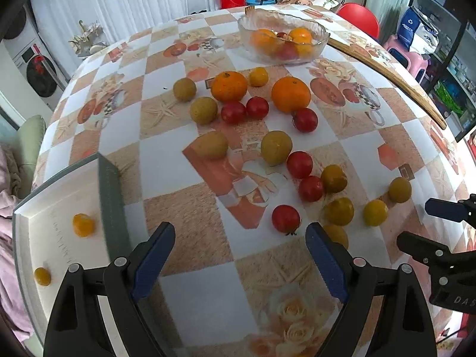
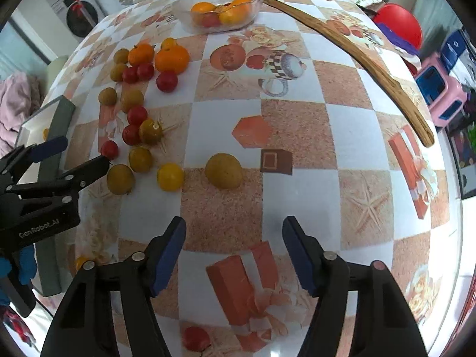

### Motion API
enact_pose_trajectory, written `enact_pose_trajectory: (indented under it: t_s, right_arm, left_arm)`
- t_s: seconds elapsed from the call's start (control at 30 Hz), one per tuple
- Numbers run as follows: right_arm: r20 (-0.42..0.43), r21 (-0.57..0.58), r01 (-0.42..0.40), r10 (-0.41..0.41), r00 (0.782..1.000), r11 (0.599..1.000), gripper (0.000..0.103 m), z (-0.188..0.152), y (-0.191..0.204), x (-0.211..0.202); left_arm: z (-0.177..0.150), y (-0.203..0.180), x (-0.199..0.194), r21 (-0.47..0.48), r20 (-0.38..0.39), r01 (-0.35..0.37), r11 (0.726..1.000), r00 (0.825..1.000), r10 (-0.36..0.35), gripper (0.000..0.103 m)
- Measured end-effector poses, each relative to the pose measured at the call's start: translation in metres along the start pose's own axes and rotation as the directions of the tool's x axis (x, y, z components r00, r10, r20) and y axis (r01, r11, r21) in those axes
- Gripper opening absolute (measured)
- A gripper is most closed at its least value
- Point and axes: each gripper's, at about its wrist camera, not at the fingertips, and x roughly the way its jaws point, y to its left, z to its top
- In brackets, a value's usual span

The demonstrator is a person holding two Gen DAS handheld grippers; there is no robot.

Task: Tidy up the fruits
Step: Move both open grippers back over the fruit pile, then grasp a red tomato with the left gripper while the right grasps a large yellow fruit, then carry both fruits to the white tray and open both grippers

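Many fruits lie loose on the checkered tablecloth: two oranges (image 1: 291, 94), red cherry tomatoes (image 1: 285, 218), yellow-green plums (image 1: 276, 147) and small yellow fruits (image 1: 375, 212). A glass bowl (image 1: 282, 39) at the far side holds oranges and a tomato; it also shows in the right wrist view (image 2: 218, 7). A white tray (image 1: 44, 223) at the left holds two small orange-yellow fruits (image 1: 84, 224). My left gripper (image 1: 239, 255) is open and empty, just short of a tomato. My right gripper (image 2: 233, 251) is open and empty, short of a yellow-green plum (image 2: 223, 171).
A long wooden stick (image 2: 357, 50) lies along the table's right side. The right gripper's fingers (image 1: 443, 208) show at the right edge of the left wrist view. A red balloon (image 2: 398, 26) and pink stool (image 2: 440, 89) stand beyond the table.
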Motion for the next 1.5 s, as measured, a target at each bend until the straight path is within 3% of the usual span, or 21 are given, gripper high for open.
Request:
enact_pose_trajectory:
  t_s: [0.13,0.2,0.27,0.43,0.57,0.7,1.0,1.5]
  right_arm:
    - [0.027,-0.028,0.008,-0.007,1.000,1.000,0.066,0.011,0.003,0.005]
    - [0.039,-0.040,0.011,-0.009,0.999,0.999,0.065,0.016,0.003,0.007]
    - [0.044,-0.045,0.012,-0.010,0.999,0.999,0.064,0.020,0.003,0.008]
    - [0.051,-0.048,0.020,-0.018,0.999,0.999,0.048,0.025,0.001,0.007]
    - [0.051,-0.052,0.033,-0.031,0.998,0.998,0.028,0.027,-0.001,0.007]
    - [0.041,-0.005,-0.018,0.018,0.999,1.000,0.028,0.030,-0.011,0.005]
    - [0.033,0.081,-0.072,0.069,0.997,0.994,0.028,0.025,-0.026,-0.006]
    - [0.054,0.022,-0.133,0.132,0.990,0.991,0.028,0.039,0.012,-0.030]
  left_arm:
    - [0.003,-0.007,0.007,-0.004,-0.001,0.005,1.000,1.000,-0.005,0.090]
    - [0.006,-0.008,0.009,-0.012,-0.006,0.011,1.000,1.000,-0.011,0.074]
    - [0.008,-0.009,0.011,-0.018,-0.009,0.013,1.000,1.000,-0.013,0.074]
    - [0.011,-0.014,0.011,-0.026,-0.015,0.008,1.000,1.000,-0.008,0.068]
    - [0.012,-0.019,0.009,-0.019,-0.014,0.019,1.000,1.000,-0.019,0.048]
    - [0.014,-0.022,0.007,-0.022,-0.019,0.038,0.999,0.999,-0.038,0.021]
    - [0.011,0.003,-0.006,-0.150,-0.029,0.110,0.983,0.993,-0.116,0.021]
    - [-0.015,0.051,-0.051,-0.229,0.018,0.070,0.971,0.998,-0.068,0.021]
